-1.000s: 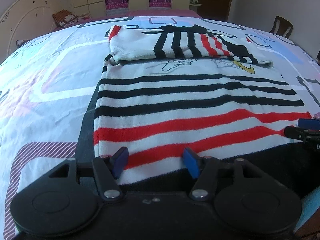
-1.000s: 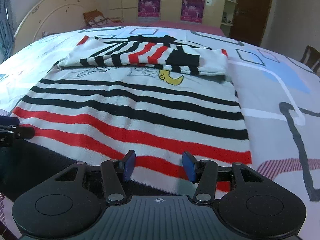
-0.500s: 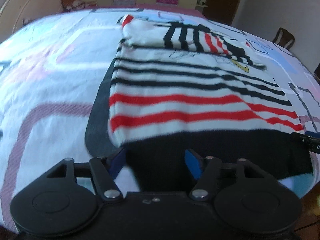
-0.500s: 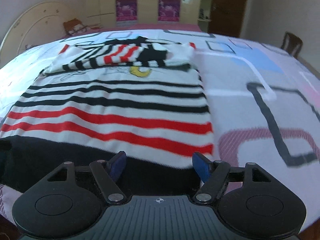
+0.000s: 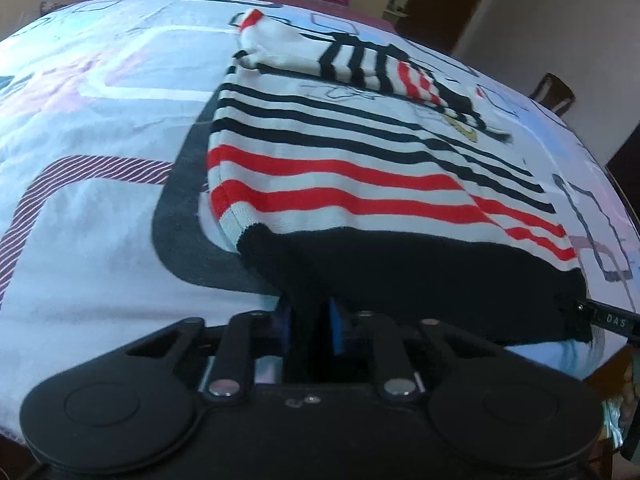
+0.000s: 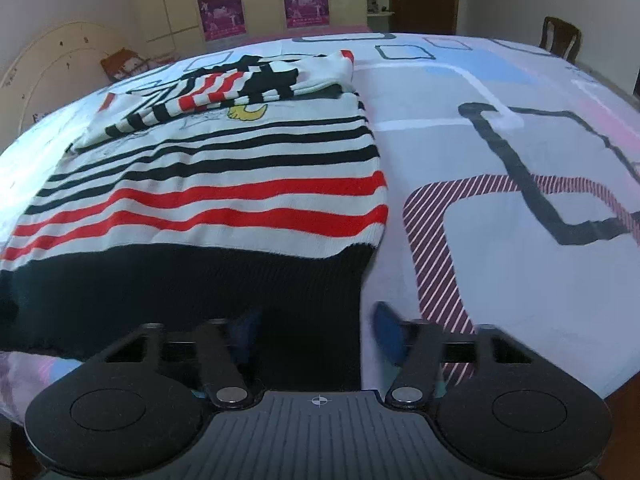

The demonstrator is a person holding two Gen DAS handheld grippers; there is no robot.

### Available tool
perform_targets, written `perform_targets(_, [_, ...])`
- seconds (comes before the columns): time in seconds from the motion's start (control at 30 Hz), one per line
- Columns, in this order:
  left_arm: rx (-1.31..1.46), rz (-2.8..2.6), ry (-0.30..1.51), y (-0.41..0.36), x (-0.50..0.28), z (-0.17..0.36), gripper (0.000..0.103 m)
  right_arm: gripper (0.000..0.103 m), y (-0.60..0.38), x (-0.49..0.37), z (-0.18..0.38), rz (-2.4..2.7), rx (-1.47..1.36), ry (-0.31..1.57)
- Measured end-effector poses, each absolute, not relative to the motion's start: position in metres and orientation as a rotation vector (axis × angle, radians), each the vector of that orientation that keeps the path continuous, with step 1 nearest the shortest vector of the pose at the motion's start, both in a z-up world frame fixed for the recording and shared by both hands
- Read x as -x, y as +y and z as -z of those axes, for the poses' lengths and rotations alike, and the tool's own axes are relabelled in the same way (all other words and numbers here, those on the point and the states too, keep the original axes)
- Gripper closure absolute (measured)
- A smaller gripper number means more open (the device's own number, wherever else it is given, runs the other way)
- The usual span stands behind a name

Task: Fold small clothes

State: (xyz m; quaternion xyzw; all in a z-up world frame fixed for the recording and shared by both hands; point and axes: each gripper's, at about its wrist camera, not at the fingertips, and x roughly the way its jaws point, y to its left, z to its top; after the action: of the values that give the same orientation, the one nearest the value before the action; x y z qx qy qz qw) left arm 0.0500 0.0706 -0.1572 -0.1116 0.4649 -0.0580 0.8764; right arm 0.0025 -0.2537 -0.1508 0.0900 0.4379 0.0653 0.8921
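While the left gripper [image 5: 310, 326] is clamped on the black hem of the striped sweater [image 6: 224, 184] lying on the bed [image 6: 500, 152], the right gripper [image 6: 316, 328], just closing, straddles its corner unpinched; lifting now risks a lopsided fold.

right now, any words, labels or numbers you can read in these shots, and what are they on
"DAS": white letters on the right gripper finger, at the left wrist view's right edge.
Pink posters on the cupboard doors: print too small and blurred to read.
Striped sweater: a drawing, no readable words.
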Motion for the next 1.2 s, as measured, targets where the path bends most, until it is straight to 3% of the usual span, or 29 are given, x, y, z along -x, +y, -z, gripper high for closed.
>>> perform_targets(0.03, [0.237,0.130,0.969,0.071,-0.051,0.157,0.092,0.071,-0.253,-0.003,0.150,-0.144,-0.196,0.910])
perform_targets(0.13, [0.257,0.152,0.965,0.074,-0.052,0.155,0.095,0.089,-0.254,-0.003,0.148,-0.159,-0.217,0.914])
perform_targets(0.17, [0.260,0.159,0.960,0.075,-0.052,0.153,0.095,0.091,-0.255,-0.003,0.147,-0.168,-0.227,0.916])
perform_targets(0.6, [0.317,0.226,0.793,0.081,-0.085,0.094,0.096,0.094,-0.267,-0.035,0.102,-0.241,-0.312,0.806])
perform_targets(0.7, [0.321,0.225,0.760,0.079,-0.105,0.083,0.096,0.099,-0.271,-0.058,0.091,-0.250,-0.343,0.765])
perform_targets(1.2, [0.339,0.163,0.663,0.078,-0.227,0.058,0.096,0.099,-0.274,-0.201,0.066,-0.270,-0.361,0.640])
